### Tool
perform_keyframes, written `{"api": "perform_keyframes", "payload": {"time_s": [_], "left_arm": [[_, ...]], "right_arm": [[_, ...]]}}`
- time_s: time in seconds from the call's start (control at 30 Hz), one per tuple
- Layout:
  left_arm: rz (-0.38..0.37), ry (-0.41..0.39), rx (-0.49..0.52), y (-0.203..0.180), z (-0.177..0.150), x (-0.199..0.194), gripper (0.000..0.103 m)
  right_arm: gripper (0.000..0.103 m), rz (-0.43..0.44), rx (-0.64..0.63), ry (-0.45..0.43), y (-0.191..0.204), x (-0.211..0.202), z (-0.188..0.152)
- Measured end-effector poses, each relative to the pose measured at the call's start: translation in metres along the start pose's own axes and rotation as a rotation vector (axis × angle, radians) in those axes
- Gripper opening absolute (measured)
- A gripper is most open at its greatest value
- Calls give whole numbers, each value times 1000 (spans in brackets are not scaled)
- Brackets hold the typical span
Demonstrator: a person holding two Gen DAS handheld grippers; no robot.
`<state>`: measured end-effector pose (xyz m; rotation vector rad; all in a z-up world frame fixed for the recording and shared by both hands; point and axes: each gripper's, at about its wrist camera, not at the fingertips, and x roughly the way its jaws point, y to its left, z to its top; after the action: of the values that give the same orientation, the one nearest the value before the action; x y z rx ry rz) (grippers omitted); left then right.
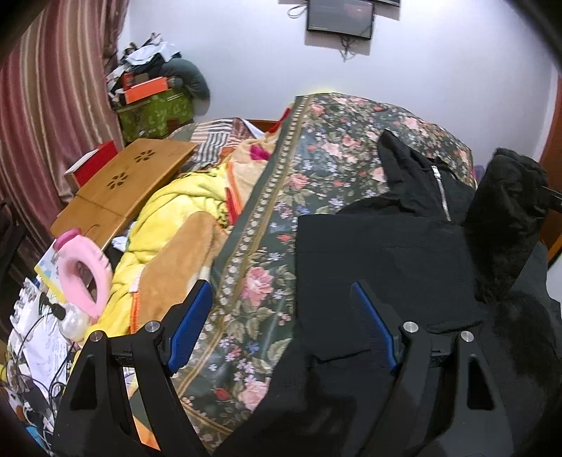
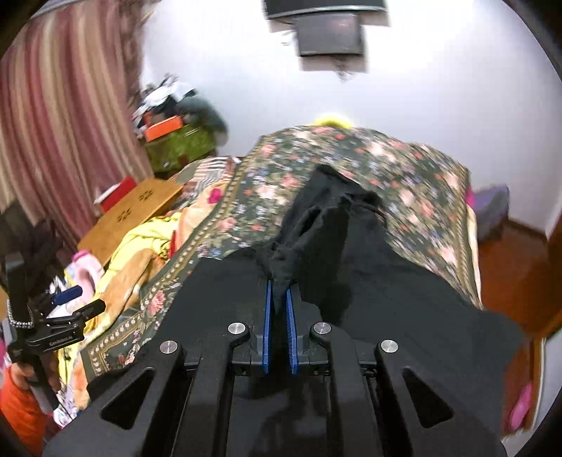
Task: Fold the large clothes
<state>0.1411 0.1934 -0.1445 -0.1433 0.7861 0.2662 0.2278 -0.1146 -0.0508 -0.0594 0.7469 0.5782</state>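
A black garment (image 1: 383, 267) is seen spread over the floral bedspread (image 1: 281, 197) on the bed, w/ a silver zip (image 1: 440, 191) showing near its far part. In the left wrist view the left hand-held gripper (image 1: 281, 316) is held above the garment's near-left edge, blue pads (image 1: 188, 327) set wide apart, nothing clamped between them; bedspread & black cloth are seen through the gap. A raised fold of the same black cloth is seen at the right of that view.

In the right wrist view the right hand-held gripper (image 2: 280, 302) is closed together on a bunched pinch of the black garment (image 2: 351, 267), fabric squeezed between the two blue pads (image 2: 267, 327) & pulled up into a ridge. The view is motion-blurred. The left hand-held gripper is also visible there at far left, gripped by a hand above an orange sleeve (image 2: 17, 404).

Beside the bed, to the left: a yellow blanket (image 1: 175, 211), a wooden lap surface (image 1: 130, 182), a pink cushion (image 1: 84, 270), striped curtain (image 1: 45, 116). A dark screen (image 1: 339, 17) is mounted on the white wall
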Motion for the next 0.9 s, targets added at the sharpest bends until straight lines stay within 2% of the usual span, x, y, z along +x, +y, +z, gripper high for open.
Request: {"api": "perform_keyframes", "payload": {"time_s": [0.27, 0.43, 0.53, 0.67, 0.7, 0.9], "left_arm": [[-17, 13, 83, -42, 2, 2, 80], [-39, 31, 118, -63, 0, 4, 80], [-51, 44, 142, -75, -1, 6, 80], [-72, 70, 178, -93, -3, 13, 80], [-76, 70, 184, -98, -3, 13, 80], [-118, 78, 202, -122, -5, 11, 80]], "right_arm": [[7, 22, 263, 48, -80, -14, -53], [6, 47, 365, 77, -104, -17, -81], [7, 37, 382, 84, -113, -21, -92], [8, -4, 343, 151, -119, -16, -102], [12, -10, 334, 163, -119, -17, -103], [14, -100, 322, 161, -129, -41, -110]]}}
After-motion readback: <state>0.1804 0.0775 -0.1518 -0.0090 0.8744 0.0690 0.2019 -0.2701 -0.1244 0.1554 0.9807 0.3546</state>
